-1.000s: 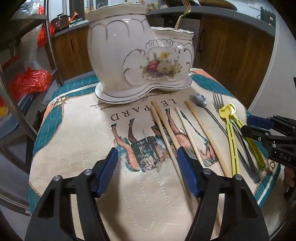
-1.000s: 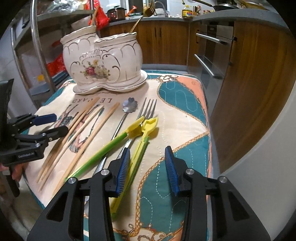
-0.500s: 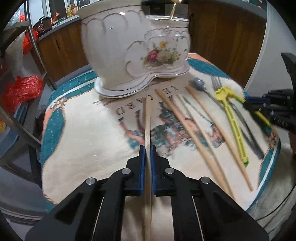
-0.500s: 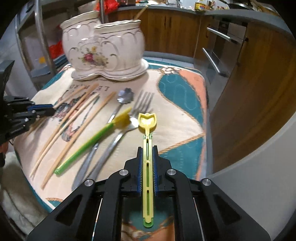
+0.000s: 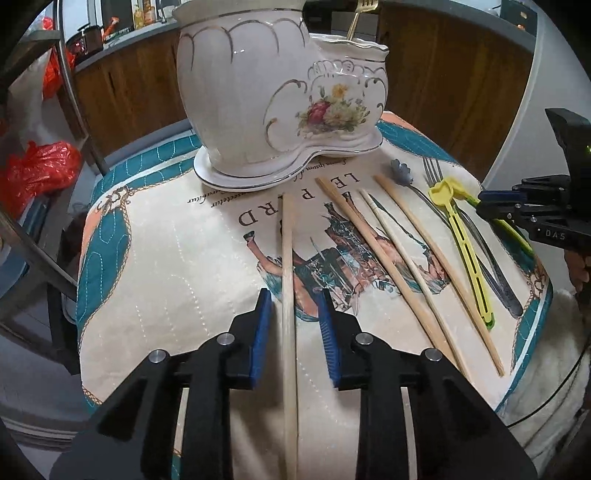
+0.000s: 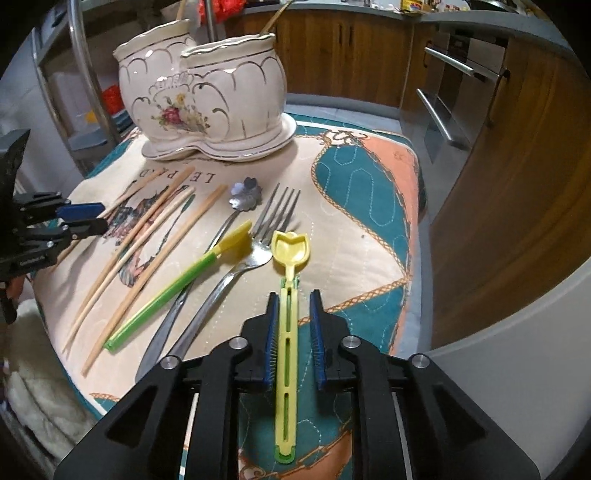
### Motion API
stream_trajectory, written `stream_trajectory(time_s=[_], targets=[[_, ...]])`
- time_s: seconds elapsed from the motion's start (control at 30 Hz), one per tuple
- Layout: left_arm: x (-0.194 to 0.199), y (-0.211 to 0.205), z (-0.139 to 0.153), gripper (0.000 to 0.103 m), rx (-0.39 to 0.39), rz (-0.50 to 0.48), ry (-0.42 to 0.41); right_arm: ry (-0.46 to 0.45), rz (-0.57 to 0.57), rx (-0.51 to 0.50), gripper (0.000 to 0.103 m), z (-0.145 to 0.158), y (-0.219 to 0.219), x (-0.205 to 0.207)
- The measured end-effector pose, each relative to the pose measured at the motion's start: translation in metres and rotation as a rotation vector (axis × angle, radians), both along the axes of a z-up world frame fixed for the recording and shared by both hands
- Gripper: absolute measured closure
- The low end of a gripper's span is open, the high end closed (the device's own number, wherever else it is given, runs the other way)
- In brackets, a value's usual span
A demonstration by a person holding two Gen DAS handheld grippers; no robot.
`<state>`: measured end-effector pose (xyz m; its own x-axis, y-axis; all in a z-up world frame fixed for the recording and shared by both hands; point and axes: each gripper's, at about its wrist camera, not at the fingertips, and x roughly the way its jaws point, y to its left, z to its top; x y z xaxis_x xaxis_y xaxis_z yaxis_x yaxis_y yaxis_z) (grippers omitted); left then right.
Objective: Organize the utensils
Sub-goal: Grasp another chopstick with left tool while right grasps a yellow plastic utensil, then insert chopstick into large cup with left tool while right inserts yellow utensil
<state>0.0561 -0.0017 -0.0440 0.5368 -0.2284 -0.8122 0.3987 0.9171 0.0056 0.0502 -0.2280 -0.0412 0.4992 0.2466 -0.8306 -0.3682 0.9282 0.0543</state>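
Observation:
A white floral ceramic utensil holder point(image 5: 280, 99) stands at the back of the cloth-covered table; it also shows in the right wrist view point(image 6: 207, 99). My left gripper point(image 5: 293, 299) is open, its pads either side of a wooden chopstick point(image 5: 287, 258) that lies on the cloth. Three more chopsticks point(image 5: 391, 266) lie to the right. My right gripper point(image 6: 294, 299) is open around the handle of a yellow spoon point(image 6: 290, 258) lying on the cloth. A green-and-yellow utensil point(image 6: 177, 284), a fork point(image 6: 258, 236) and a flower-ended spoon point(image 6: 243, 195) lie to its left.
The table's right edge drops off next to wooden cabinets and an oven point(image 6: 454, 92). A metal rack point(image 5: 55, 122) with red bags point(image 5: 40, 170) stands at the left. A gold fork point(image 5: 356, 18) stands in the holder.
Both grippers were shut half a second ago, the left on the chopstick and the right on the yellow spoon. Both have now opened, and the two pieces lie on the cloth.

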Motion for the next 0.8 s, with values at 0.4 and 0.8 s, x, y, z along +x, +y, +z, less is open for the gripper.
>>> stream_trajectory(time_s=[0.4, 0.8], targets=[[-0.015, 0.016, 0.013, 0.097, -0.029, -0.055, -0.11, -0.114, -0.024, 0.104, 0.092, 0.02, -0.014, -0.016], [-0.033, 0.044, 0.097, 0.097, -0.295, -0.074, -0.454, -0.429, 0.015, 0.257, 0.092, 0.092, 0.0, -0.012]])
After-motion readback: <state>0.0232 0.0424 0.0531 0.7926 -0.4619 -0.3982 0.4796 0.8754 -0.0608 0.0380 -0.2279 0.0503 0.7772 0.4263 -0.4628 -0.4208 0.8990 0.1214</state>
